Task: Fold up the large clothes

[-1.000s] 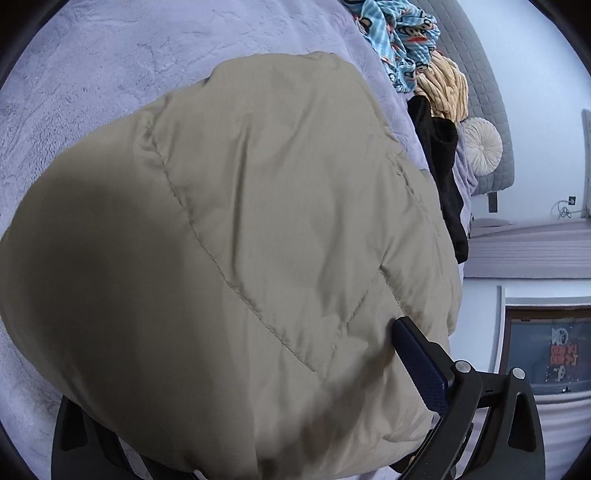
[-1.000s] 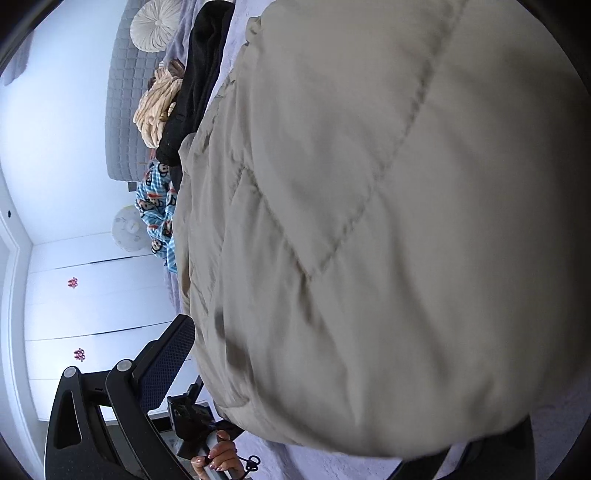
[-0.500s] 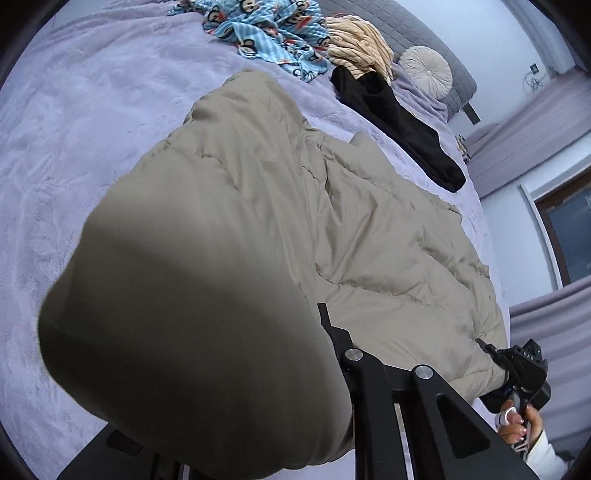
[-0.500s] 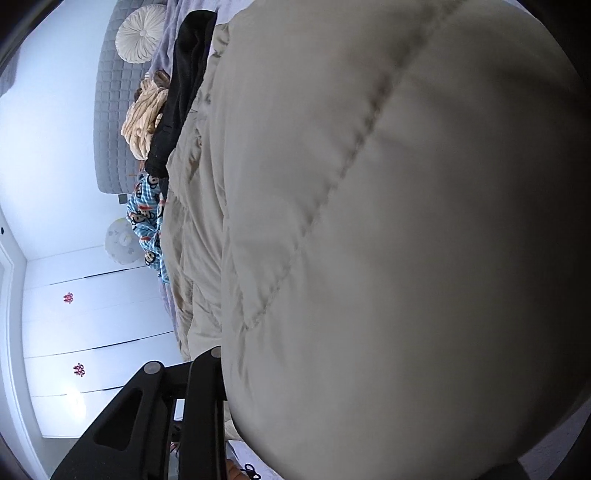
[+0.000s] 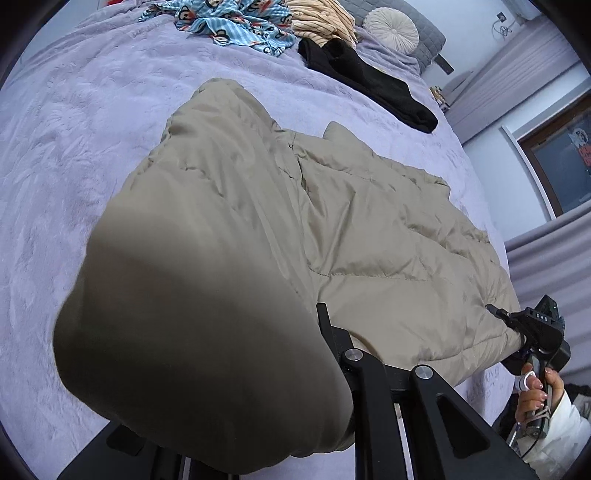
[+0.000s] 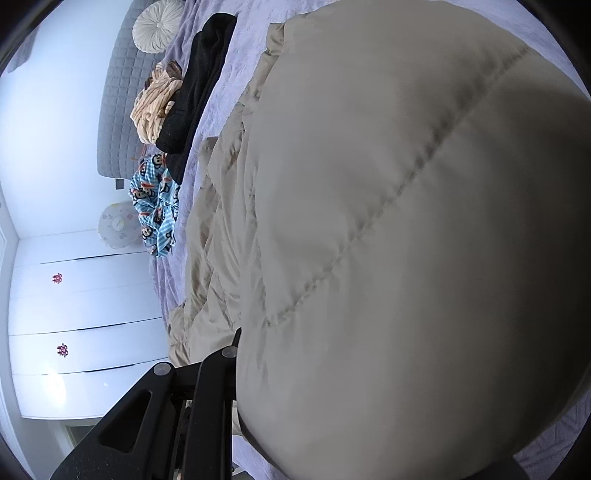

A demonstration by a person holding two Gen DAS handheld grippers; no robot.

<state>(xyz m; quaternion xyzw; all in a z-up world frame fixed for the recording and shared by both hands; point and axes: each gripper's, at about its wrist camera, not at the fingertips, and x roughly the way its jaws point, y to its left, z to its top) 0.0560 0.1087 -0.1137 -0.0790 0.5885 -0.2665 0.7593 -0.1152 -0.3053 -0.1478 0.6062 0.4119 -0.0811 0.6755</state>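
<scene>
A beige quilted puffer jacket lies spread on a lavender bed. My left gripper is shut on a bunched corner of it, and the lifted fabric covers the fingertips. In the left wrist view, my right gripper bites the jacket's far edge, held by a hand. In the right wrist view, the jacket fills most of the picture. There the right gripper has its jaws closing on a thick fold. Only one finger shows beside the fabric.
Near the headboard lie a black garment, a blue monkey-print cloth, a tan striped garment and a round cushion. White wardrobe doors stand past the bed's side. A window is on the right.
Both grippers went from wide open to closed on the jacket's edge and rose with it. The left wrist view rolled, so the whole jacket and the other gripper came into sight.
</scene>
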